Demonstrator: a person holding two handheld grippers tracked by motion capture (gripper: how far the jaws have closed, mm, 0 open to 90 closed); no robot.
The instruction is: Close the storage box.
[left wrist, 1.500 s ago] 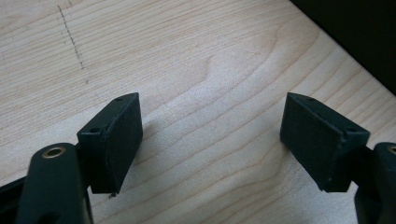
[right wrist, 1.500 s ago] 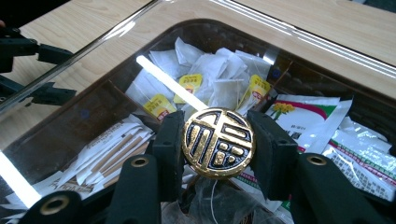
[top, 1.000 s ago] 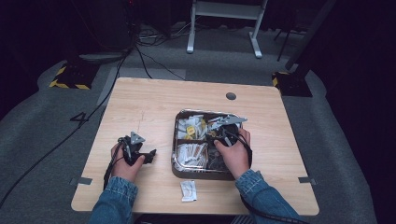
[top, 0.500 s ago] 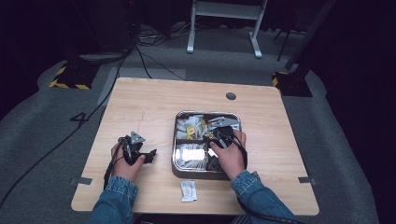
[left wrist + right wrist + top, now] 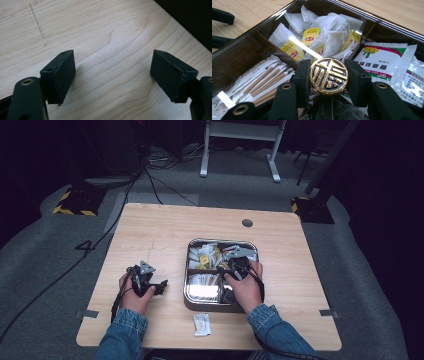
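Observation:
A square metal box [image 5: 186, 292] stands on the wooden table, divided into compartments under a clear lid [image 5: 244, 47] that catches reflections. The lid's round gold knob [image 5: 328, 76], marked with a raised character, sits between the black fingers [image 5: 302, 80] of my right gripper [image 5: 235, 266], which is shut on it over the middle of the box. Beneath the lid lie yellow-tagged tea bags [image 5: 312, 35], paper stick packets [image 5: 262, 80] and flower-printed sachets [image 5: 382, 60]. My left gripper [image 5: 156, 286] rests on the table left of the box, its jaws wide apart over bare wood [image 5: 112, 72].
One small white sachet [image 5: 201, 324] lies loose on the table near the front edge, just ahead of the box. A round cable hole [image 5: 247, 223] sits at the table's far side. Cables and a white stand occupy the floor beyond.
My right gripper has shifted from the box's far right corner to its middle, toward the person. The left gripper has stayed put.

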